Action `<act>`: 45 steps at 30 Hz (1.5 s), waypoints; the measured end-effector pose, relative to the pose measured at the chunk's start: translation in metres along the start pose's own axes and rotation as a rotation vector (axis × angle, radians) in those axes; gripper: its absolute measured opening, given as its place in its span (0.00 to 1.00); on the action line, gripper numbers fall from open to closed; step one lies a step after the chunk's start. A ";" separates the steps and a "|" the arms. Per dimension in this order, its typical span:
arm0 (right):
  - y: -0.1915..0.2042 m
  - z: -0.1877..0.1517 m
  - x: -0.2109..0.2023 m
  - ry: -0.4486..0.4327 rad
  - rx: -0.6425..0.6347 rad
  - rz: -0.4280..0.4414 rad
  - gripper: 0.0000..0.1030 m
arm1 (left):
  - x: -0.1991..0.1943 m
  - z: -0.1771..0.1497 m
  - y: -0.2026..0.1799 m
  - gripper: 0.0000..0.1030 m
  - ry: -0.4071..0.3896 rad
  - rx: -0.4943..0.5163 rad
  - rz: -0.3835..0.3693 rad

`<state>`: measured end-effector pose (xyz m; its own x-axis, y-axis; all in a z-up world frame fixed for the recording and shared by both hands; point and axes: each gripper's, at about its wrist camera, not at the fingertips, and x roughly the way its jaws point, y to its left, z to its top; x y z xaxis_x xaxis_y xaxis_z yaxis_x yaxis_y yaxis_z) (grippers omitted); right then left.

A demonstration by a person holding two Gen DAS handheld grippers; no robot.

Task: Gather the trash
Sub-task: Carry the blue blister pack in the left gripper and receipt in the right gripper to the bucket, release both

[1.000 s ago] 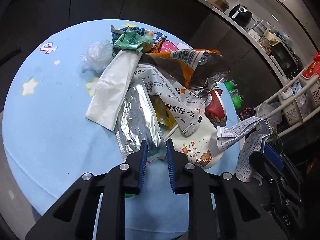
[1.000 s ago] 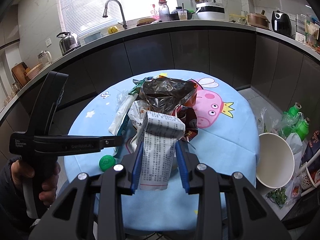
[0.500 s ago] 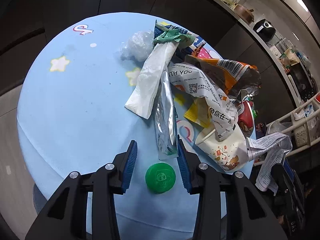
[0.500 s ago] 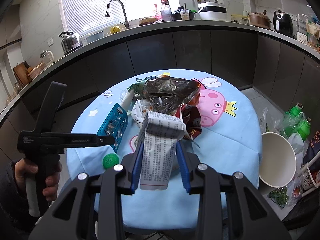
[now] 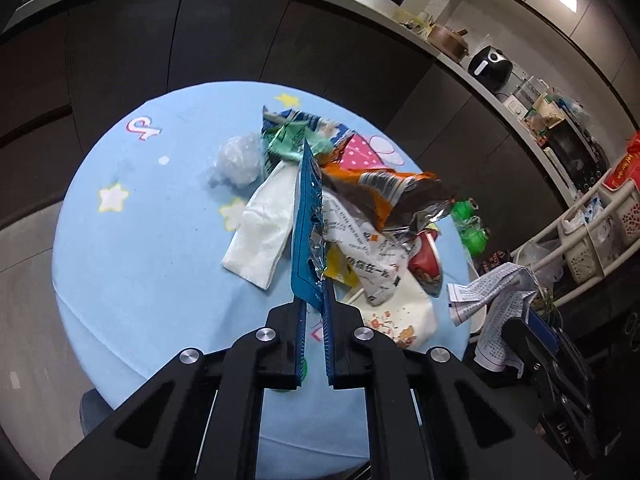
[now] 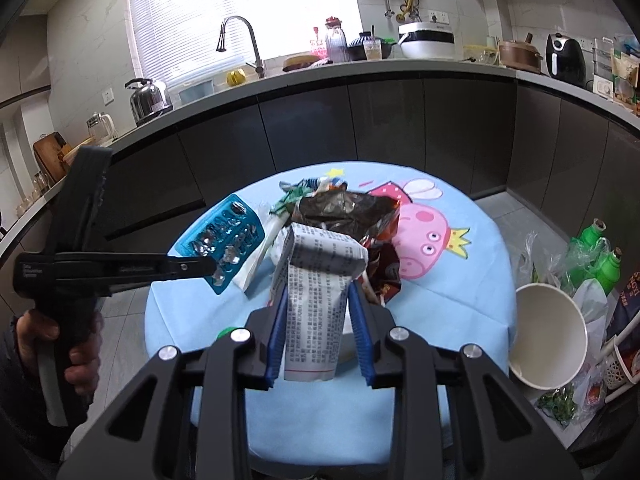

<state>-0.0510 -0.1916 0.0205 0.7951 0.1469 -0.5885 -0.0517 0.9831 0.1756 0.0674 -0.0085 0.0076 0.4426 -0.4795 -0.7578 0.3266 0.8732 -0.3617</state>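
My left gripper (image 5: 314, 300) is shut on a blue foil blister pack (image 5: 306, 232) and holds it edge-on above the round blue table (image 5: 140, 240); the pack also shows in the right wrist view (image 6: 226, 242). My right gripper (image 6: 318, 304) is shut on a folded printed paper leaflet (image 6: 316, 304). A heap of trash lies on the table: a white tissue (image 5: 264, 232), an orange-brown snack bag (image 5: 392, 196), a white printed wrapper (image 5: 360, 252), a clear plastic ball (image 5: 236, 160) and a green cap (image 6: 225, 333).
A white paper bucket (image 6: 548, 336) stands right of the table among green bottles (image 6: 604, 268) and bags. Dark cabinets and a kitchen counter (image 6: 320, 76) run behind. A white rack with baskets (image 5: 592, 232) is at the right.
My left gripper opened over the green cap, then shut on the blue blister pack and lifted it off the table. My right gripper kept hold of the leaflet.
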 end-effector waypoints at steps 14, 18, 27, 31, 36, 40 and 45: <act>-0.130 0.012 -0.032 -0.089 0.160 -0.222 0.30 | 0.008 0.031 -0.143 0.07 0.005 0.283 -0.248; -0.185 -0.010 -0.025 -0.053 0.236 -0.295 0.30 | 0.062 0.029 -0.198 0.07 0.103 0.348 -0.308; -0.282 -0.075 0.018 0.075 0.387 -0.332 0.30 | 0.205 0.009 -0.285 0.07 0.345 0.428 -0.343; -0.303 -0.096 0.041 0.122 0.399 -0.315 0.30 | 0.257 -0.002 -0.302 0.07 0.422 0.450 -0.301; -0.321 -0.114 0.064 0.167 0.415 -0.293 0.31 | 0.288 -0.009 -0.306 0.07 0.460 0.461 -0.256; -0.327 -0.122 0.072 0.191 0.409 -0.297 0.40 | 0.296 -0.014 -0.309 0.08 0.446 0.489 -0.232; -0.322 -0.122 0.068 0.165 0.355 -0.308 0.80 | 0.287 -0.010 -0.309 0.67 0.343 0.494 -0.204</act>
<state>-0.0544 -0.4853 -0.1725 0.6331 -0.1011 -0.7674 0.4027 0.8897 0.2150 0.0848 -0.4150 -0.1035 0.0650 -0.5048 -0.8608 0.7591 0.5849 -0.2857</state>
